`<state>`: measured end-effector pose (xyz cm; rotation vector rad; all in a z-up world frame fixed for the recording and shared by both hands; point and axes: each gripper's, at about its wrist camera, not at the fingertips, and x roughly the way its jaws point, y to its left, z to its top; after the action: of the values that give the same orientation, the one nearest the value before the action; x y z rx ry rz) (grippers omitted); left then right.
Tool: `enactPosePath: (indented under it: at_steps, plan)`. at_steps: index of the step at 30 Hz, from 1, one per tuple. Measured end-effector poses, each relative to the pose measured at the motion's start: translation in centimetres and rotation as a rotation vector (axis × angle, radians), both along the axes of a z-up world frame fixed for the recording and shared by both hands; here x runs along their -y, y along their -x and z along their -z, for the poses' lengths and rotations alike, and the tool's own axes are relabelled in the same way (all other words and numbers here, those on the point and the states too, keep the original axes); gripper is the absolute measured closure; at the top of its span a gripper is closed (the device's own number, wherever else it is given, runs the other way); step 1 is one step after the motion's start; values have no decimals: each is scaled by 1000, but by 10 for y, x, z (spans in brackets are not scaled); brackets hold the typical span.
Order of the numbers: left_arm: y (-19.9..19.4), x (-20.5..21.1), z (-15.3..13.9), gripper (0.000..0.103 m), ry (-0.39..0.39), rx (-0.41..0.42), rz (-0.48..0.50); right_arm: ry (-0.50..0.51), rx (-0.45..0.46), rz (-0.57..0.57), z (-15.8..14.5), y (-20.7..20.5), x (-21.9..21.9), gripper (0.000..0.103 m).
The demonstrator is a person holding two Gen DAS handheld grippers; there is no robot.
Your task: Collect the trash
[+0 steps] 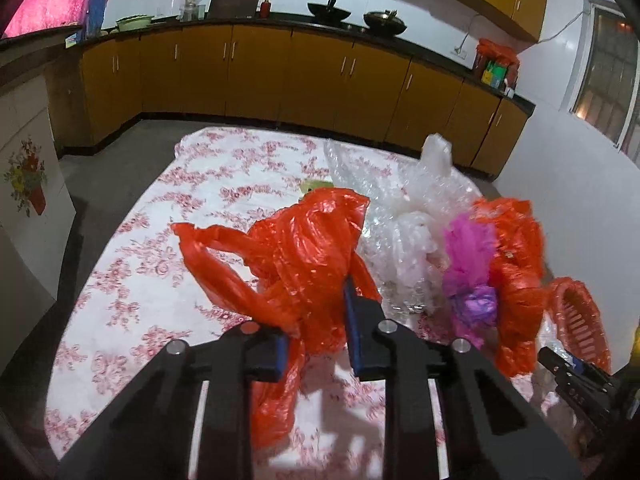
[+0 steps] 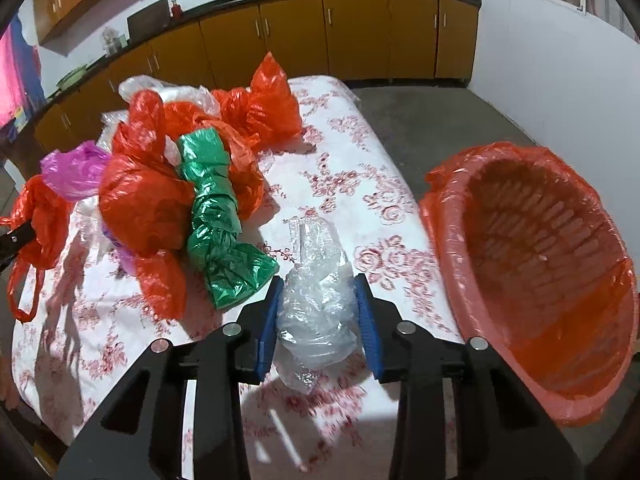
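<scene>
My left gripper (image 1: 316,320) is shut on an orange plastic bag (image 1: 288,256) and holds it above the floral tablecloth (image 1: 160,240). My right gripper (image 2: 318,312) is shut on a crumpled clear plastic bag (image 2: 316,308) just above the table, left of the orange-lined basket (image 2: 532,272). A pile of bags lies on the table: orange (image 2: 148,196), green (image 2: 216,224), pink (image 2: 72,168), and clear bubble wrap (image 1: 400,216). The basket also shows at the right edge of the left wrist view (image 1: 580,320).
Yellow kitchen cabinets (image 1: 280,76) with a dark counter run along the far wall, with woks (image 1: 384,22) on top. Grey floor (image 2: 432,120) surrounds the table. A white wall (image 2: 560,80) stands behind the basket.
</scene>
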<state>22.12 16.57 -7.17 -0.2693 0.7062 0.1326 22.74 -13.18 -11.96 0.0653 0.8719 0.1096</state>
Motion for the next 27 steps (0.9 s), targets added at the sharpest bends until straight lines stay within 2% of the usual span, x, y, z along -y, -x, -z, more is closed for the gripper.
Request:
enactPosePath:
  at_steps: [8,15,21,27]
  plan:
    - [31,36,-41,80,35,71,106,7,76,30,-32,29,28,66]
    - [37,102,-70,80,62,116,280,53,144,111,-58,50,71,66]
    - [24,167,-72,79,80,102,433,66,177,202,-75,60,114,66]
    - [13,201,-64,80,106,82,462,56,179,264,-76,64,144,66]
